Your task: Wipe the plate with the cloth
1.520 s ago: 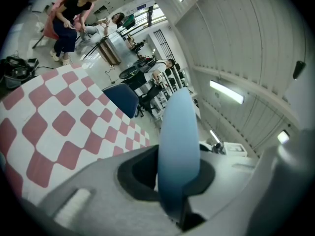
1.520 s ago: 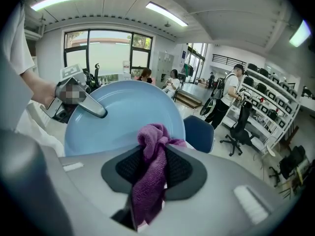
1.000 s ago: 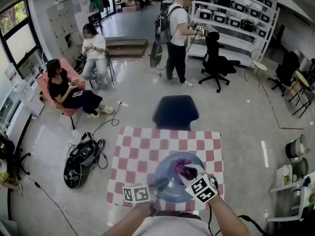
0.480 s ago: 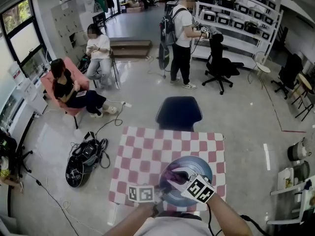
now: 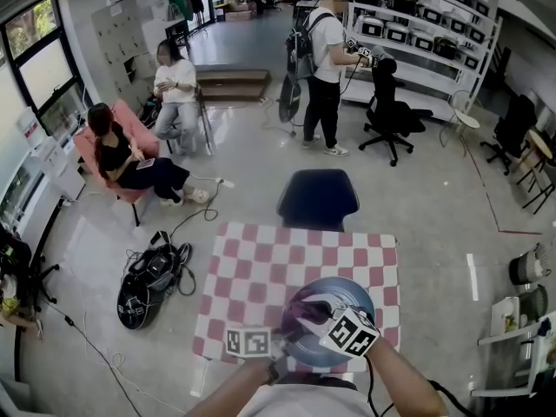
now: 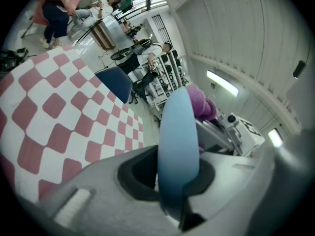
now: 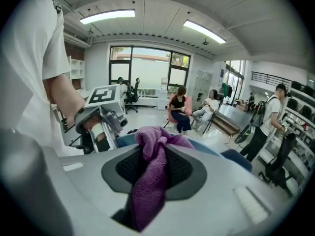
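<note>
Plate: grey-blue plate (image 5: pixel 354 294), round, over the near part of the table, right of centre (can't tell if it rests on the table or is held just clear).
Left hand-held gripper: the left hand-held gripper (image 6: pixel 178 181) has its jaws closed on the plate's near-left rim; the rim runs edge-on between the dark pads in the left gripper view.
Cloth: purple cloth (image 7: pixel 150 181), bunched, lying on the plate's face nr its middle-left in the head view; a fold sticks out past the jaw tips.
Right hand-held gripper: the right hand-held gripper (image 5: pixel 311 316) has its jaws clamped tight on the cloth, which fills the gap btwn the pads; it reaches in over the plate from the near right, marker cube up.
Arms: both forearms come in from the bottom edge of the head view.
Table: table (image 5: pixel 252 268) w/ red-and-white check cover, otherwise bare beyond the plate.
Floor, left: black bag w/ cables (image 5: pixel 143 289) just beside the table's left side.
Far left: a person seated on a pink chair (image 5: pixel 117 150); another seated person (image 5: pixel 174 85) behind.
Centre: dark blue chair (image 5: pixel 317 198) at the table's far edge.
Rear right: a standing person w/ backpack (image 5: pixel 326 50) at the shelves; black office chair (image 5: pixel 391 111) beside.
</note>
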The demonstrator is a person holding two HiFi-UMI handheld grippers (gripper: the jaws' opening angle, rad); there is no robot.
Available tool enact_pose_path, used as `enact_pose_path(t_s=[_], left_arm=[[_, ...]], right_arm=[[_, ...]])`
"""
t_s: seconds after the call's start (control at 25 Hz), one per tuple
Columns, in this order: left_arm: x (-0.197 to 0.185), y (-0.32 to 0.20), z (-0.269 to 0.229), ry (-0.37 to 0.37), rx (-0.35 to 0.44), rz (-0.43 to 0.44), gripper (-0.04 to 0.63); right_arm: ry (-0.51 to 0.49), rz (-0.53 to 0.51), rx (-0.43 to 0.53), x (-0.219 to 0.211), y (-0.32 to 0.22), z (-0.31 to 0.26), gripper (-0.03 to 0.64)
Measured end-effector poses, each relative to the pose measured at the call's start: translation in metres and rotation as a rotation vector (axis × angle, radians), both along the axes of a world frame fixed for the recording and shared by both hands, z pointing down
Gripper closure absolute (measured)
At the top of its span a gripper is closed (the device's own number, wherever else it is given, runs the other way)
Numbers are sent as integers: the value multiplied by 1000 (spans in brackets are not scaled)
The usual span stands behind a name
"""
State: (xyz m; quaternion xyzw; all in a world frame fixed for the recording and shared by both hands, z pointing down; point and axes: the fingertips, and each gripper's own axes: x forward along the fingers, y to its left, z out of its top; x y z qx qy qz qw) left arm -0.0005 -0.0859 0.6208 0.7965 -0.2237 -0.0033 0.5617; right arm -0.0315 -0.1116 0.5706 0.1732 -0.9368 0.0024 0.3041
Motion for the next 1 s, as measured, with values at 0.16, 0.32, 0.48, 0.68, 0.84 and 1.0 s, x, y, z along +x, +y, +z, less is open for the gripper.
enact_pose_path(t_s=[0.16,0.32,0.48,0.68,0.84,1.0], left_arm=[[-5,-1,3,-5,-9,-16,546],[-9,-4,3,-7,-11,-28,546],[-14,-9,4,-12,-6,-43,546],[-26,-21,3,-10,3,-73,546],[-29,-29,4,-10,5,-84,546],[-30,-36,3,19,-19,-121,546]], right_arm=[[3,121,13,21,-26,1,509],[31,223,6,48,-45,2,509],[67,289,-3,73,-56,8,509],[118,333,-9,105,-59,17,509],[135,343,-33,120,-53,26,509],[140,352,-54,127,-47,32,506]])
